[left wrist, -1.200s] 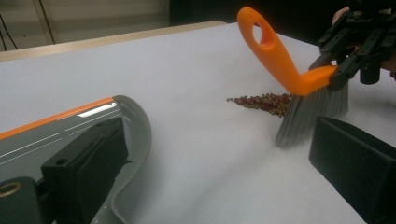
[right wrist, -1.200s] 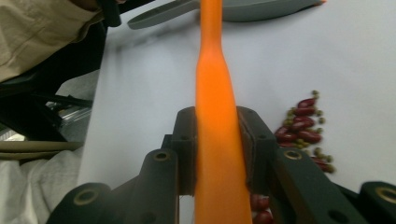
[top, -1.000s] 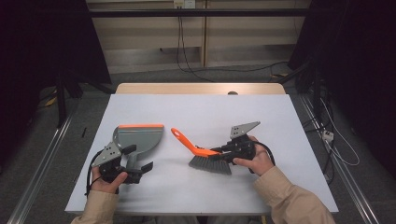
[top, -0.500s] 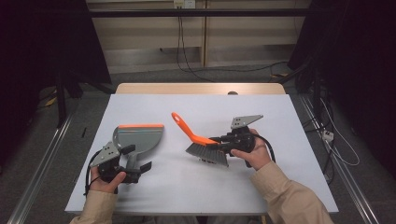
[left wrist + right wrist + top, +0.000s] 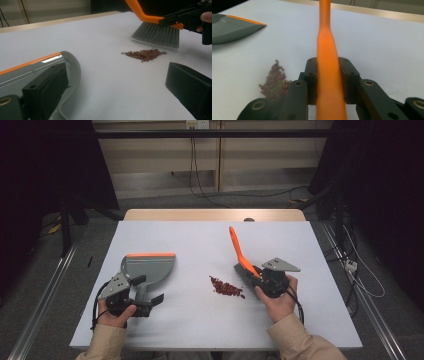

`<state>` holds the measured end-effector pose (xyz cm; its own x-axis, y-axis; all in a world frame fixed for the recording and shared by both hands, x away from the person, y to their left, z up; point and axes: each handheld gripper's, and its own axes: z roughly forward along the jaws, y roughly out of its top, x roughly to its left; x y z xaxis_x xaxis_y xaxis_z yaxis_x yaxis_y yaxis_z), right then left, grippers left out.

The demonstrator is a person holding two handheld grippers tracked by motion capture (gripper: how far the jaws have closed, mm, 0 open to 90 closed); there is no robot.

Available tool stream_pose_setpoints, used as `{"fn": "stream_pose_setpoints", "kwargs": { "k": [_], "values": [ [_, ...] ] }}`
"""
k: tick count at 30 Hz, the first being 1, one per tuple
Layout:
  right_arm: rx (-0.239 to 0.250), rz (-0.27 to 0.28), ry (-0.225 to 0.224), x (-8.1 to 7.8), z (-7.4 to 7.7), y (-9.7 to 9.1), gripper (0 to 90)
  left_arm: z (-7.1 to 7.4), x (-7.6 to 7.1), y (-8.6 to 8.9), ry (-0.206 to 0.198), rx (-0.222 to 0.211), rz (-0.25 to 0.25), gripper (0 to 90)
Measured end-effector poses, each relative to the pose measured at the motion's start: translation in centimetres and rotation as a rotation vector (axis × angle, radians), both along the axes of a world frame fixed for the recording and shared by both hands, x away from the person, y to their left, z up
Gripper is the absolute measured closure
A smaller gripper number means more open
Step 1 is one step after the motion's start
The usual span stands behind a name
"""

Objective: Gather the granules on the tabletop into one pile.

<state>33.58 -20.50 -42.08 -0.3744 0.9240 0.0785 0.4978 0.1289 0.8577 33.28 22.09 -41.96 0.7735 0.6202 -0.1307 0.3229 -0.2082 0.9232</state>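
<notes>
A grey dustpan [image 5: 150, 267] with an orange lip lies at the table's left; it is also seen in the left gripper view [image 5: 30, 72] and in the right gripper view [image 5: 229, 27]. My left gripper [image 5: 147, 290] sits at its handle end, jaws wide apart [image 5: 117, 85], one jaw over the pan, the other clear of it. A small pile of red beans [image 5: 227, 287] [image 5: 145, 53] [image 5: 275, 80] lies mid-table. My right gripper [image 5: 257, 275] [image 5: 329, 65] is shut on the orange handle of a brush [image 5: 236, 245] [image 5: 327, 45], whose grey bristles [image 5: 157, 35] hang just right of the beans.
The white table [image 5: 200, 330] has a wooden strip [image 5: 215, 215] along its far edge. Cables [image 5: 350, 267] lie on the floor to the right, and metal rails run along both sides. Bare tabletop separates the dustpan from the beans.
My right gripper has carried the brush to the right and swung its handle to point away from me, uncovering the pile of beans. The left gripper and dustpan have stayed put.
</notes>
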Motion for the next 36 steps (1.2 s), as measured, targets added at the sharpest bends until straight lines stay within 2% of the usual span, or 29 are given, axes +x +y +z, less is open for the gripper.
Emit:
{"fn": "stream_pose_setpoints", "kwargs": {
  "k": [2,4,8,16,26,31,34,36],
  "values": [
    [-0.039,-0.034,-0.014,-0.3,-0.6,0.7,71.3,0.1,-0.1,-0.1,-0.002,0.002,-0.001,4.3],
    [-0.073,-0.042,-0.041,-0.6,-0.9,1.6,71.3,0.1,-0.1,-0.1,-0.009,0.007,-0.005,4.3],
    [-0.093,-0.061,-0.067,-0.9,-1.2,3.3,71.3,0.0,-0.1,-0.1,-0.002,0.004,-0.002,4.3],
    [-0.047,-0.118,-0.085,-0.5,-1.5,4.8,71.3,0.0,0.0,0.1,-0.002,0.002,-0.003,4.3],
    [-0.004,-0.111,-0.078,0.9,-1.6,5.8,71.3,0.0,0.0,0.0,0.003,-0.002,-0.006,4.3],
    [-0.003,-0.112,-0.09,1.2,-1.1,5.3,71.3,0.0,0.0,0.1,0.003,0.004,-0.008,4.3],
    [0.012,-0.114,-0.088,0.9,-0.6,4.7,71.3,-0.1,0.1,0.0,0.002,0.003,-0.009,4.3],
    [0.0,-0.111,-0.08,0.4,-0.6,4.3,71.3,0.0,0.1,0.0,-0.001,0.008,-0.013,4.3]
  ]
}}
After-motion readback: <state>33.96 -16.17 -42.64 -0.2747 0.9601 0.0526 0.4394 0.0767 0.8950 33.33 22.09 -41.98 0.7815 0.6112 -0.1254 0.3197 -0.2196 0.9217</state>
